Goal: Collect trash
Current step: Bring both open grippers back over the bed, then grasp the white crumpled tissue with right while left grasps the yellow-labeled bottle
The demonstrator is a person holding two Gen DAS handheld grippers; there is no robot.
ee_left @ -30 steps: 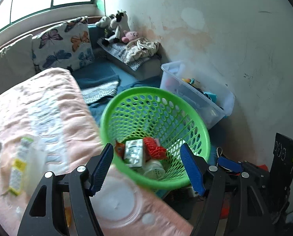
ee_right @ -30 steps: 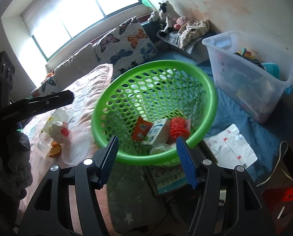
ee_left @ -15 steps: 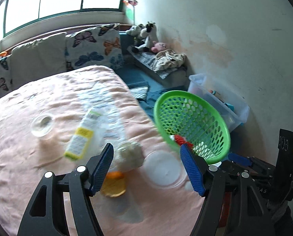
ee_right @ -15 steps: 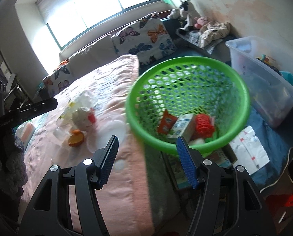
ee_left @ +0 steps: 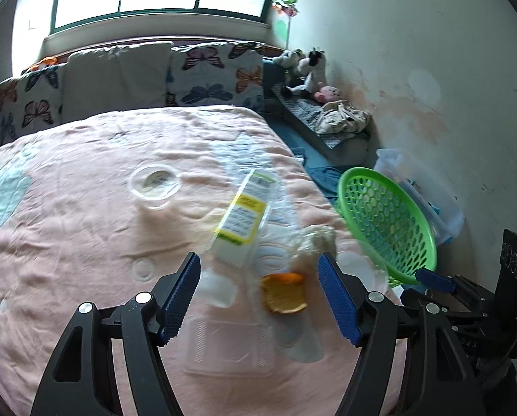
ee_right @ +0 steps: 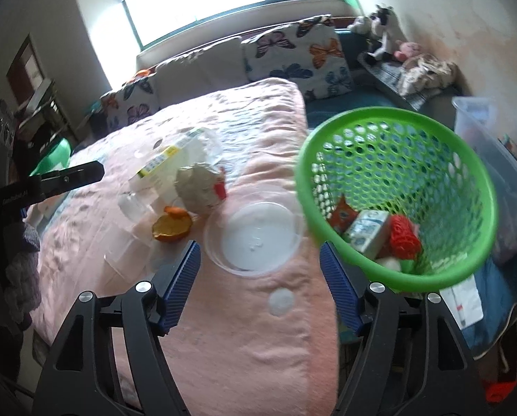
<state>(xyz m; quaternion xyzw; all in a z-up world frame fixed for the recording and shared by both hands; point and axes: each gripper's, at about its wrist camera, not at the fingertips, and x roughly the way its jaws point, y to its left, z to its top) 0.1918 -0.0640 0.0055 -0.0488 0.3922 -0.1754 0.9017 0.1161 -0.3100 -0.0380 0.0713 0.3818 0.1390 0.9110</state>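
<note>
Trash lies on the pink bed (ee_left: 67, 235): a white and yellow carton (ee_left: 242, 220), an orange peel (ee_left: 284, 293), a crumpled paper ball (ee_left: 313, 241), a clear cup (ee_left: 154, 185), a flat clear lid (ee_left: 229, 346) and a round clear lid (ee_right: 255, 235). The green basket (ee_right: 442, 138) beside the bed holds several pieces of trash. My left gripper (ee_left: 260, 298) is open and empty just above the peel. My right gripper (ee_right: 260, 280) is open and empty over the round lid, at the bed's edge. The carton (ee_right: 166, 161), peel (ee_right: 171, 227) and paper ball (ee_right: 197, 187) also show in the right wrist view.
Butterfly pillows (ee_left: 213, 76) line the bed's head under the window. A clear storage bin (ee_right: 494, 159) stands behind the basket (ee_left: 386, 222). Soft toys (ee_left: 305, 69) sit on a low bench by the wall. Papers (ee_right: 464, 303) lie on the blue floor mat.
Both grippers have swung left, away from the basket and over the bed. The left one now faces the trash pile; the right one now faces the round lid. Both stay open.
</note>
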